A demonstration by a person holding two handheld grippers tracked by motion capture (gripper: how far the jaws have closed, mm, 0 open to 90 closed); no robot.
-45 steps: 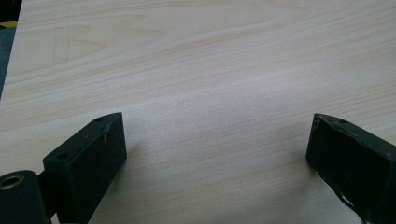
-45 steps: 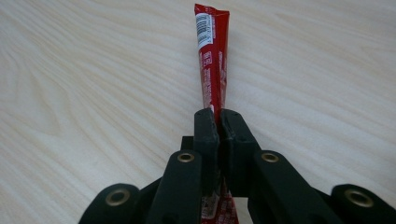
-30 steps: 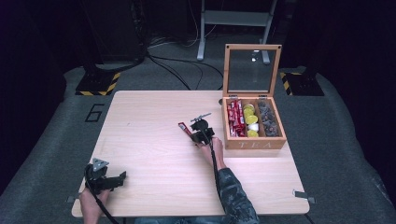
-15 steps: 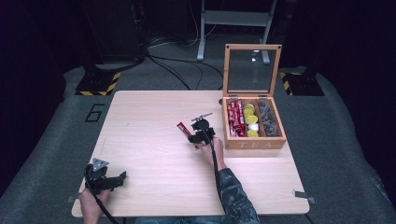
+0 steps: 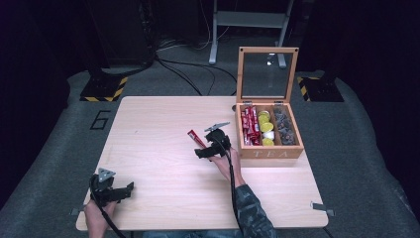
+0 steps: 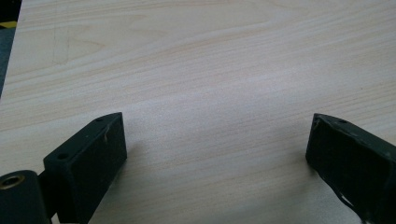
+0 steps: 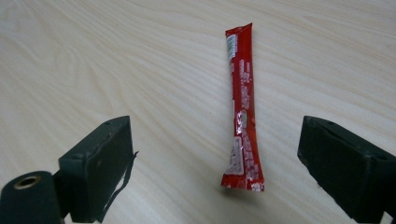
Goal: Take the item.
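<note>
Nearest me, my left claw (image 5: 113, 191) sat at the near left corner of the desk (image 5: 158, 124), jaws spread wide over bare wood, well apart from anything worth taking

Farther in, my right claw (image 5: 207, 148) hovered near the middle of the desk with its jaws also parted and nothing between them. The red sachet (image 7: 242, 112) lay flat on the wood just ahead of it, its near end roughly between the two jaw tips in the right gripper view and its long axis running straight away from that claw. From above it lay slantwise, pointing toward the far left. I judged the right claw the one to use, since a closing would pinch the sachet across its narrow width

Beyond, to the right, stood the open tea box (image 5: 270, 152), lid upright
</note>
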